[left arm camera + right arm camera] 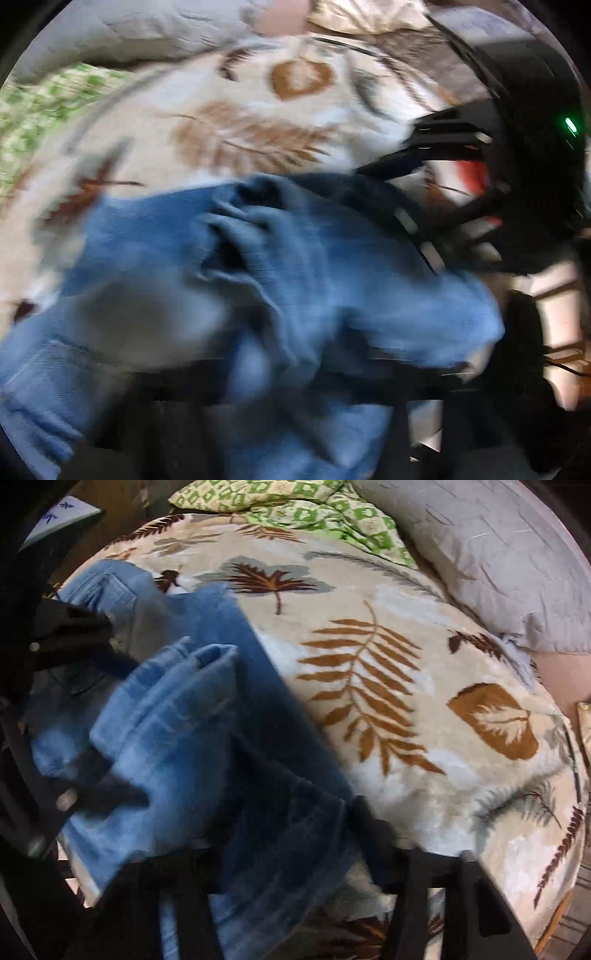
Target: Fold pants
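Pants: blue denim, bunched in deep folds on the bed; I see them fill the lower half of the left wrist view and the left half of the right wrist view.
Lie of pants: near the bed's edge, one darker layer draped over a paler one; a hem or waistband with stitching shows at the lower left of the left wrist view.
Left claw: seen from the right wrist view as a black frame entering at the left edge, its fingers down among the denim. My own left view is blurred and the fingertips are buried in cloth; I read the jaws as closed, pinching the pants.
Right claw: seen from the left wrist view as a black frame with red patches at the right, its tips reaching onto the dark fold of the pants. In its own view a dark denim layer lies between its two black fingers; whether the pads press it I cannot tell.
Bed cover: cream, printed with brown and grey leaves, bare to the right of the pants.
Pillow: grey, at the far side of the bed.
Green cloth: green-and-cream patterned, just beside the pillow.
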Motion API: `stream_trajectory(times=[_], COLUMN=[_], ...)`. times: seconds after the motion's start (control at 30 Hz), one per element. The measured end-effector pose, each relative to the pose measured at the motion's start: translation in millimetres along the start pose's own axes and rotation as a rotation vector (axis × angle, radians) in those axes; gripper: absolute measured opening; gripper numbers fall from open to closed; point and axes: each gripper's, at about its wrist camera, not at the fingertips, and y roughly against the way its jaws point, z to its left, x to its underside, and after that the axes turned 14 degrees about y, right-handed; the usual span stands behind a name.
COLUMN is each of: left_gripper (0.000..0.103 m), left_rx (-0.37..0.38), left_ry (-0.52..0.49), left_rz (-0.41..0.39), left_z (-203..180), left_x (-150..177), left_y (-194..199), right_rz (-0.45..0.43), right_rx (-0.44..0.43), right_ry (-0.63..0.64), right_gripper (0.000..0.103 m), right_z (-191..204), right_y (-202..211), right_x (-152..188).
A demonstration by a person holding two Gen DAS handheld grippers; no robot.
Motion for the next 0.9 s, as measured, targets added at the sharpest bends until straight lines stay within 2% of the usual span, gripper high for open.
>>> stream_trajectory(times=[0.03, 0.07, 0.1, 0.17, 0.27, 0.33, 0.43, 0.53, 0.57, 0.6, 0.63, 0.67, 0.7, 0.73, 0.77, 0.83, 0.9], left_gripper=[0.008, 0.008, 0.008, 0.008, 0.007, 0.008, 0.009, 0.01, 0.011, 0.012, 0.018, 0.033, 0.042, 0.064, 0.078, 0.079, 0.079], left_rx=[-0.007, -0.025, -0.023, 0.031, 0.105, 0.067, 0.035, 0.075, 0.068, 0.058, 0.048, 0.036, 0.02, 0.02, 0.025, 0.03, 0.02], left_ry=[-0.01, -0.049, -0.082, -0.08, -0.039, 0.007, 0.096, 0.152, 0.143, 0.122, 0.096, 0.083, 0.074, 0.075, 0.079, 0.071, 0.075], left_rz=[-0.002, -0.014, -0.027, -0.055, -0.1, -0.069, 0.032, 0.031, 0.028, 0.021, 0.014, 0.01, -0.007, -0.025, -0.046, -0.061, -0.042], left_z=[-2.6, -8.6, -14.6, -16.8, -8.6, 6.6, 30.8, 40.5, 39.7, 37.0, 33.3, 30.2, 27.0, 24.1, 21.5, 11.6, 8.1], left_x=[0.6, 1.9, 3.4, 4.9, 9.8, 9.3, 5.4, 2.1, 3.3, 6.5, 9.1, 10.5, 13.8, 16.5, 20.5, 28.5, 34.6], left_y=[1.3, 4.5, 10.9, 27.1, 50.9, 40.7, -0.7, 0.5, 2.3, 4.9, 8.7, 11.7, 19.7, 26.5, 34.7, 44.4, 46.6], right_rz=[-0.003, -0.005, -0.003, -0.014, -0.057, -0.079, -0.028, 0.018, 0.015, 0.011, 0.01, 0.006, -0.001, -0.029, -0.068, -0.13, -0.142], right_rx=[-0.002, -0.009, -0.003, 0.032, 0.051, 0.041, 0.03, 0.056, 0.065, 0.069, 0.067, 0.07, 0.081, 0.093, 0.098, 0.09, 0.109], right_ry=[-0.016, -0.034, -0.043, -0.067, -0.164, -0.241, -0.283, -0.292, -0.297, -0.304, -0.305, -0.31, -0.32, -0.332, -0.335, -0.306, -0.253], right_gripper=[0.019, 0.014, 0.013, 0.012, 0.011, 0.011, 0.011, 0.014, 0.021, 0.023, 0.027, 0.04, 0.05, 0.067, 0.07, 0.07, 0.07], right_z=[-2.4, -5.3, -7.1, -11.5, -25.2, -36.9, -45.0, -45.4, -46.8, -48.1, -48.6, -47.0, -44.8, -39.2, -32.8, -8.2, 19.1], right_y=[4.0, 7.7, 10.9, 23.2, 44.4, 50.2, 26.3, 3.1, 3.8, 6.0, 10.9, 15.8, 24.1, 39.5, 53.0, 80.0, 97.8], right_x=[0.3, 1.5, 3.0, 9.9, 27.1, 39.7, 33.8, 23.0, 20.4, 18.5, 17.5, 18.8, 21.1, 26.0, 29.8, 40.4, 50.0])
